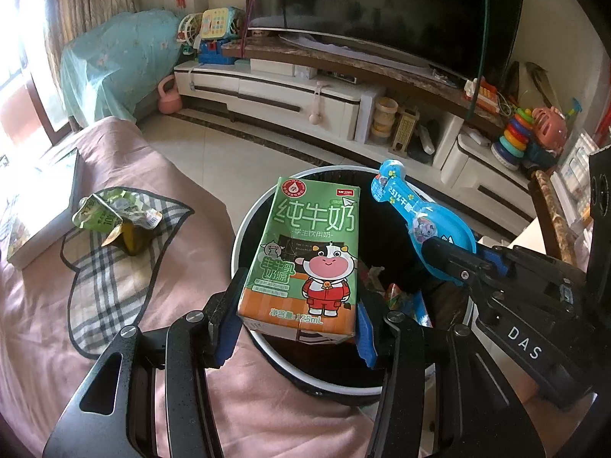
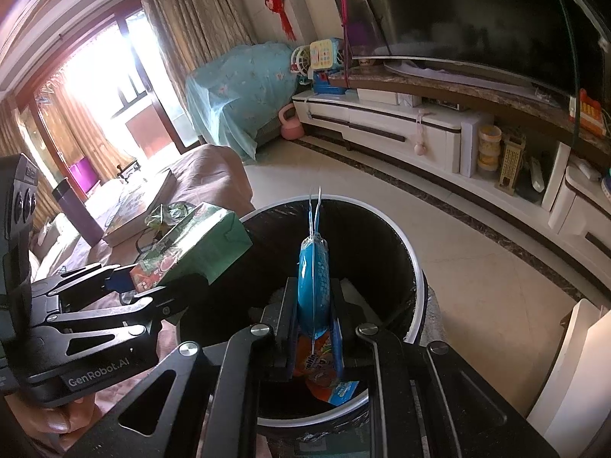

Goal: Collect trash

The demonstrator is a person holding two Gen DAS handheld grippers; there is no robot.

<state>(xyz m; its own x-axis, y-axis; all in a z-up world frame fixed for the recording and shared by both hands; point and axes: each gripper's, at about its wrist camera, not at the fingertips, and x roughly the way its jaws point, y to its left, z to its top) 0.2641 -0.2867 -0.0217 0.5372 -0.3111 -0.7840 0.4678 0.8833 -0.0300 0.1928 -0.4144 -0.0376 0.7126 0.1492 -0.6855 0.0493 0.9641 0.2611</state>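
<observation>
Over the bin [image 1: 244, 229], both grippers are level and point forward. Left gripper [image 1: 298, 305] clamps one green rectangular milk carton [image 1: 305, 252] by its lower sides, above the bin's near rim. Right gripper [image 2: 314, 328] clamps one flat, glossy blue blister pack [image 2: 314, 267] on edge above the black-lined mouth. On the left, one crumpled carton [image 1: 101, 215] lies on a plaid cloth [image 1: 110, 282] over the pink cover.
</observation>
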